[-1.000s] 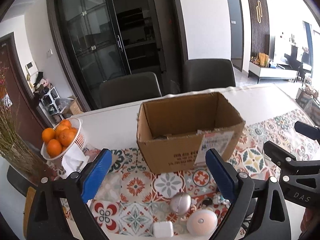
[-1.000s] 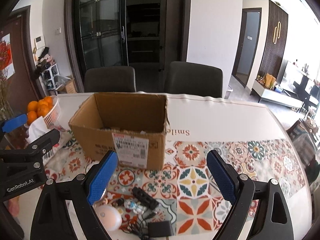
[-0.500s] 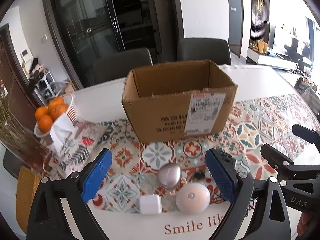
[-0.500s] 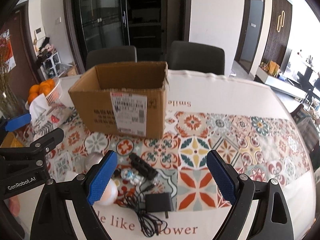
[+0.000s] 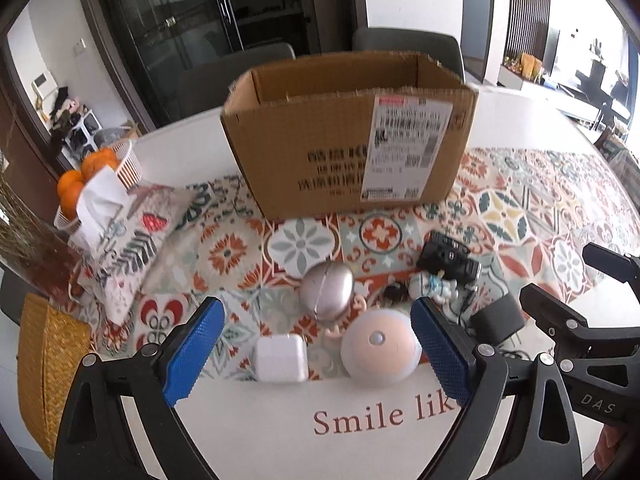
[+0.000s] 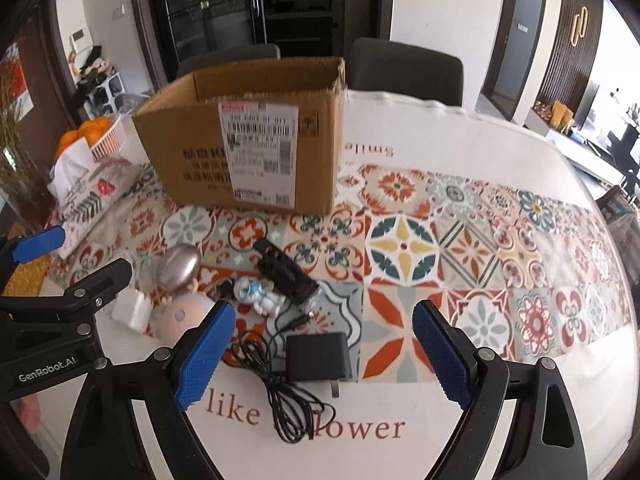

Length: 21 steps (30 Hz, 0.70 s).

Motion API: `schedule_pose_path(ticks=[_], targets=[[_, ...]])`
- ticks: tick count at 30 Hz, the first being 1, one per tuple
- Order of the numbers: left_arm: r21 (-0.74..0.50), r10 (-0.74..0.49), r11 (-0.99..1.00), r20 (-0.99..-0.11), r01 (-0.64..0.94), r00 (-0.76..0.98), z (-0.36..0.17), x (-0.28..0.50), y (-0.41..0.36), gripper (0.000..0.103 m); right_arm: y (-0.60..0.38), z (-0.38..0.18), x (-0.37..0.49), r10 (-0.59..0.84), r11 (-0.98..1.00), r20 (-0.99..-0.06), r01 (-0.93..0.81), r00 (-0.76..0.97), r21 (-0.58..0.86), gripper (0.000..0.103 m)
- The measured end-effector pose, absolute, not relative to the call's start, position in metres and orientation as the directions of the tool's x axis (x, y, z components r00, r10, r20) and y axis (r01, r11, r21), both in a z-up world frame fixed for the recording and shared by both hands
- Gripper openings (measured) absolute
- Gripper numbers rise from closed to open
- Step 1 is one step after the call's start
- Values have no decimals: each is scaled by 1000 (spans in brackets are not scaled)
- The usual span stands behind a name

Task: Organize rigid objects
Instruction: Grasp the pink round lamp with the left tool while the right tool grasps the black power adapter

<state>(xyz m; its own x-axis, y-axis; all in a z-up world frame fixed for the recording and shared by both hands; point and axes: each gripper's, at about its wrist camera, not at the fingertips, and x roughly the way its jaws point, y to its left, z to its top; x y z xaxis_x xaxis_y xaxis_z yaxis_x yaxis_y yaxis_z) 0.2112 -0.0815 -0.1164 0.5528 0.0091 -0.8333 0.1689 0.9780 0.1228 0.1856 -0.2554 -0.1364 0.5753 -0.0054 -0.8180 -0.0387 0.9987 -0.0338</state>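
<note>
- On the patterned tile-print table runner (image 5: 508,208), small rigid things lie clustered before the open brown cardboard box (image 5: 348,148): silver egg-shaped case (image 5: 327,287), white square charger (image 5: 281,358), round peach-white lamp (image 5: 381,346), black wall adapter (image 6: 318,356).
- Left gripper (image 5: 316,354) and right gripper (image 6: 322,354) both hang above them, jaws spread, holding nothing.
- Judged step: approach, nothing boxed visibly yet.
- Next: settle each gripper around one item, close, carry boxward.

Black left hand-held gripper (image 5: 316,354), right hand-held gripper (image 6: 324,354), blue knurled pads, silver screws, white lettering
</note>
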Motion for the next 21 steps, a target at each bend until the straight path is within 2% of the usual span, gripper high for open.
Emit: schedule_pose_path(ticks=[5,21], targets=[[117,15,979,-858,167,514,-133,208,-82,96,-257,-151,187,10,998,-841,-51,541,-21,88],[119,52,983,-910,138,411,-176,209,-81,94,-260,-208,199,44,997,-905,-72,423,15,73]])
